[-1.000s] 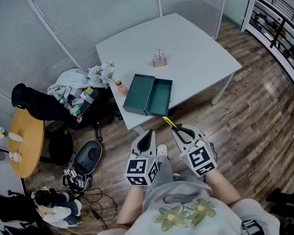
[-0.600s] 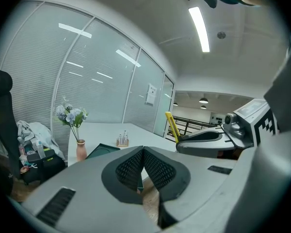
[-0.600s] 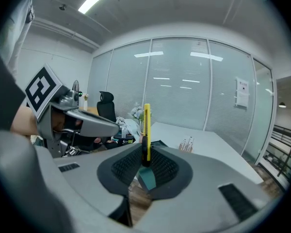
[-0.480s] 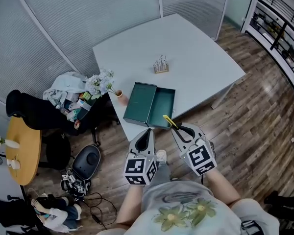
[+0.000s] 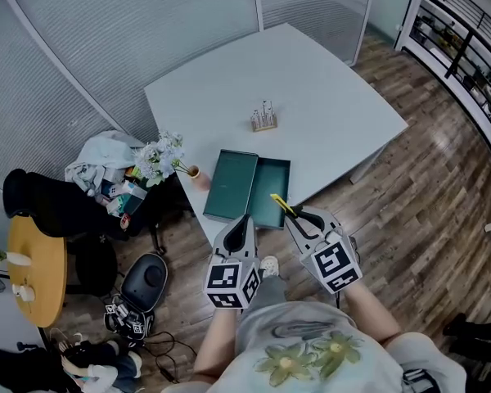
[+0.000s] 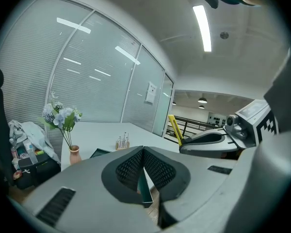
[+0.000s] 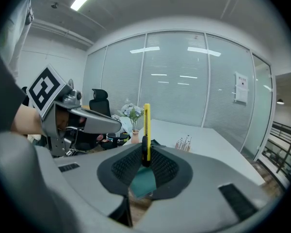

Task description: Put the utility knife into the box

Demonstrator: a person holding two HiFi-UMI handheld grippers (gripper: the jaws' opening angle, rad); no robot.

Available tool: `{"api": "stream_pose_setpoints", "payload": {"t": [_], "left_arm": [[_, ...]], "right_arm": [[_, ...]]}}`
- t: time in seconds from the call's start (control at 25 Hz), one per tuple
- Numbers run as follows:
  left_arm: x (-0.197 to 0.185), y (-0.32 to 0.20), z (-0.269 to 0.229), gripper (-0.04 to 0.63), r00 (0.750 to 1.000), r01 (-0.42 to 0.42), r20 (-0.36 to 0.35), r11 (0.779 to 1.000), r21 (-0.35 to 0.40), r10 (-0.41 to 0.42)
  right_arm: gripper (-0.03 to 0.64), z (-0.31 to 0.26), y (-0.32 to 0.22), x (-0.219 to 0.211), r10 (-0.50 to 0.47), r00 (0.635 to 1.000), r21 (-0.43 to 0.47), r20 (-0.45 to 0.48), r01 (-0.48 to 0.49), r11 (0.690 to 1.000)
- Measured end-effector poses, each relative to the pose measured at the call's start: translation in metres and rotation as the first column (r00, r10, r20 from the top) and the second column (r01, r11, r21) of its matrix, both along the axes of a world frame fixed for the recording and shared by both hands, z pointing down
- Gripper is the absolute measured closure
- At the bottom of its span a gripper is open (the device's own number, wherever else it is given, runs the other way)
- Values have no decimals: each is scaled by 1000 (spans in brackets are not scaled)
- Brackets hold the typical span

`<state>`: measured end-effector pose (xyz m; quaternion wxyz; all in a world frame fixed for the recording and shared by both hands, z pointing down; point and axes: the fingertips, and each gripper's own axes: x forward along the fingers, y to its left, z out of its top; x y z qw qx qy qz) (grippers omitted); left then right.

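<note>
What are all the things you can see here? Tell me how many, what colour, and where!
Flat table: one, white, middle of the room.
Open rectangular box: one, dark green, on the table by its near edge.
Small wooden holder with thin upright pieces: one, tan, middle of the table.
Little vase of flowers: one, terracotta with pale blooms, at the table's left edge.
Office chair: one, black, left of the table.
Round wooden side table: one, orange-brown, far left.
Rounded bag: one, black, on the floor.
Utility knife: one, yellow, clamped in the right gripper.
Left gripper: one, grey, shut and empty.
Right gripper: one, grey, holding the knife.
</note>
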<state>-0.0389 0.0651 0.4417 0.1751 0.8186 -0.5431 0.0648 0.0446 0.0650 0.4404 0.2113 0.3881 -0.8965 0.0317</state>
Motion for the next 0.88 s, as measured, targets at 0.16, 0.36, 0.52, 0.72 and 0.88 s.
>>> {"api": "stream_pose_setpoints", "payload": {"t": [0.16,0.36,0.52,0.72,0.88], "left_arm": [[-5,-17,3,598,1000,-11,0,1000,-9,11],[-15,-37,12,598,1000,-14,-5,1000,-26,14],[-18,-55,16,598,1000,-23,-6,999,-34,23],[-31,-80,22,598,999,-33,-8,998,-45,33],[-39,-100,29,598,999,-46,-6,998,-53,46]], "right_arm": [[558,4,-16,-6,9,1000,-18,1,-9,1000],[558,19,-34,-12,16,1000,-48,-18,-17,999],[558,30,-50,-13,22,999,-70,-41,-25,997],[558,43,-74,-22,27,998,-100,-56,-32,994],[558,56,-88,-28,16,996,-121,-91,-27,992]]}}
